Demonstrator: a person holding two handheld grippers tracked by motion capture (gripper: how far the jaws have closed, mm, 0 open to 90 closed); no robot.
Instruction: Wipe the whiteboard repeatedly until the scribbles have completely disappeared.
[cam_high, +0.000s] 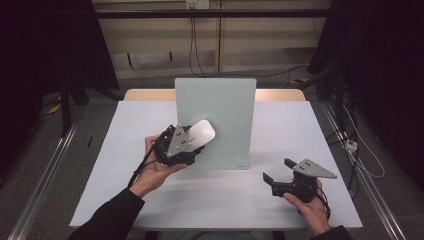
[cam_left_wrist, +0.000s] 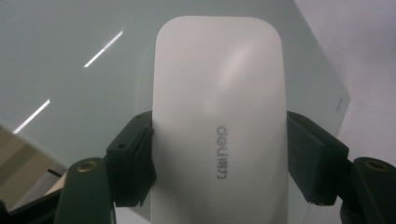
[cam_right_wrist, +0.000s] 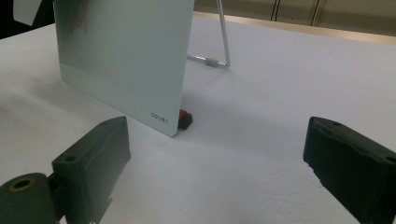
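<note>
A pale green glass board (cam_high: 220, 115) stands upright on the white table (cam_high: 150, 200). My left gripper (cam_high: 192, 142) is shut on a white oblong eraser (cam_high: 200, 132) and holds it against the board's lower left face. In the left gripper view the eraser (cam_left_wrist: 219, 116), marked "deli", sits between the two jaws of the left gripper (cam_left_wrist: 219, 163), with the board (cam_left_wrist: 70, 56) behind it. My right gripper (cam_high: 276, 169) hovers open over the table, to the right of the board's front. Its view shows the board (cam_right_wrist: 126, 51) with faint red marks (cam_right_wrist: 77, 16) near its top left.
A wire stand (cam_right_wrist: 224, 42) props the board from behind. A small red and black piece (cam_right_wrist: 186, 119) sits at the board's lower right corner. A wooden strip (cam_high: 280, 94) lines the table's far edge. Dark frames and cables surround the table.
</note>
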